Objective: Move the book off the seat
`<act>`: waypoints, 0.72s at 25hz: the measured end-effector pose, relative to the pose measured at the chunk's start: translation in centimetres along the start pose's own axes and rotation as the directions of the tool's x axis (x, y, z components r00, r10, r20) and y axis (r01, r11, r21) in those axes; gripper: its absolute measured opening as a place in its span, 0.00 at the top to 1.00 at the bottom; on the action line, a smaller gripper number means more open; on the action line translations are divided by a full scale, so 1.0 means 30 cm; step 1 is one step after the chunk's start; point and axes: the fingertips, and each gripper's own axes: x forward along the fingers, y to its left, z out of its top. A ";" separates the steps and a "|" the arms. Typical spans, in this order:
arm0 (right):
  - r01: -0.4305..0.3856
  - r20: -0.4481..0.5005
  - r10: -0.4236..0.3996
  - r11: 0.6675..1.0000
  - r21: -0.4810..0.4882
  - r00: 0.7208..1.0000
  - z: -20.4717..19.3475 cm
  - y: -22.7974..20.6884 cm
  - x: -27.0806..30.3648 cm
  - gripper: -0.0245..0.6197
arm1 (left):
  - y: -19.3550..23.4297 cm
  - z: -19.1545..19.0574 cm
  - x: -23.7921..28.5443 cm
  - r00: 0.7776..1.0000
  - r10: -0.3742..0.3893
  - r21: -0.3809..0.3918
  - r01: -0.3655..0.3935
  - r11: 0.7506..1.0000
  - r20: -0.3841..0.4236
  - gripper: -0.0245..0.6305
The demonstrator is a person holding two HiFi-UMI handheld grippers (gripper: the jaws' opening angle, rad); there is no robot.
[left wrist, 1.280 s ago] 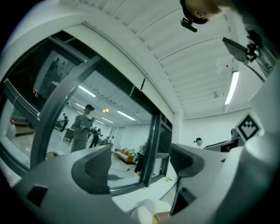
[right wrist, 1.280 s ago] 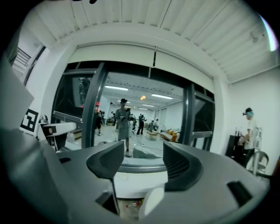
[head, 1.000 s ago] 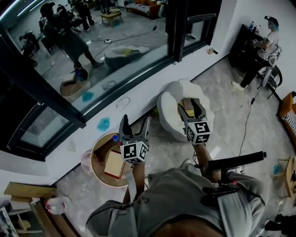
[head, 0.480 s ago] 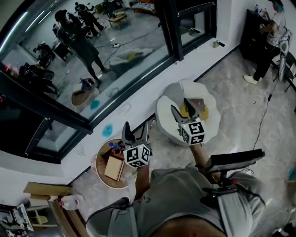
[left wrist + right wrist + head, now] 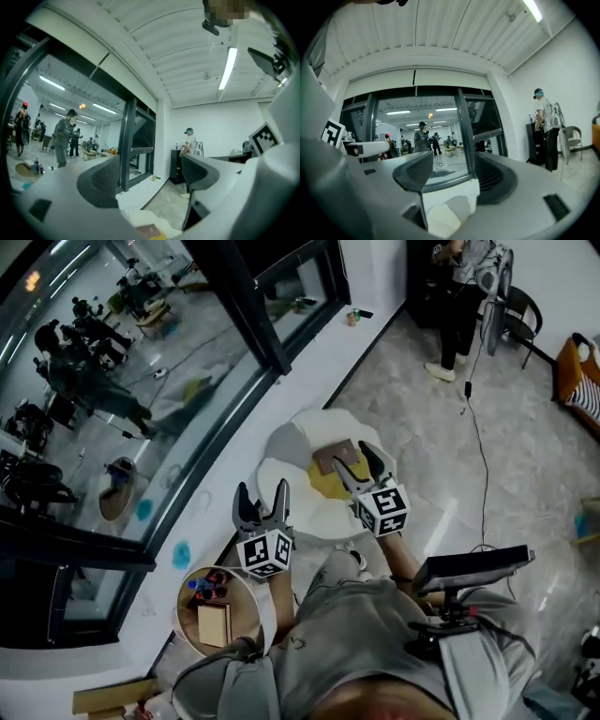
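Observation:
A brown book (image 5: 334, 457) lies on a yellow cushion (image 5: 323, 484) in the white beanbag seat (image 5: 291, 457) by the glass wall. My right gripper (image 5: 355, 457) hovers at the book's right edge, jaws open with nothing between them. My left gripper (image 5: 262, 495) is open over the seat's near left rim, apart from the book. In the left gripper view the book (image 5: 149, 230) peeks out at the bottom, below the open left gripper (image 5: 150, 180). The right gripper view shows the open right gripper (image 5: 450, 176) with the white seat (image 5: 450, 206) below the gap.
A round wooden tray table (image 5: 192, 634) with a box and small bottles stands at lower left. The glass wall (image 5: 169, 381) runs along the left. A person (image 5: 461, 277) and a chair (image 5: 516, 306) are at the top right; a cable (image 5: 478, 442) crosses the floor.
Both grippers have moved across the room toward the beanbag seat. The right one now reaches the book; the round tray table has dropped behind to the lower left.

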 end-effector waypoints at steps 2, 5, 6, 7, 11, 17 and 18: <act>0.054 -0.011 -0.054 0.998 -0.016 0.998 0.001 -0.104 -0.012 0.55 | -0.049 -0.030 0.107 0.999 -0.038 -0.033 0.038 0.999 0.007 0.31; 0.113 -0.015 -0.114 0.993 -0.035 0.993 0.029 -0.258 0.003 0.55 | -0.129 -0.068 0.271 0.996 -0.085 -0.069 0.085 0.994 0.011 0.31; 0.125 -0.016 -0.126 0.991 -0.041 0.992 0.043 -0.307 0.018 0.55 | -0.157 -0.076 0.326 0.995 -0.099 -0.087 0.101 0.991 0.018 0.31; 0.133 -0.021 -0.134 0.990 -0.044 0.991 0.056 -0.353 0.036 0.55 | -0.181 -0.083 0.382 0.993 -0.112 -0.111 0.114 0.987 0.025 0.31; 0.133 -0.058 -0.136 0.989 -0.058 0.989 0.120 -0.475 0.146 0.55 | -0.213 -0.067 0.591 0.990 -0.132 -0.208 0.140 0.968 0.052 0.31; 0.072 -0.099 -0.084 0.990 -0.118 0.992 0.215 -0.580 0.445 0.55 | -0.124 -0.026 0.817 0.993 -0.065 -0.281 0.090 0.956 0.100 0.31; 0.060 -0.093 -0.073 0.990 -0.129 0.993 0.230 -0.582 0.482 0.55 | -0.108 -0.026 0.837 0.993 -0.061 -0.277 0.087 0.957 0.102 0.31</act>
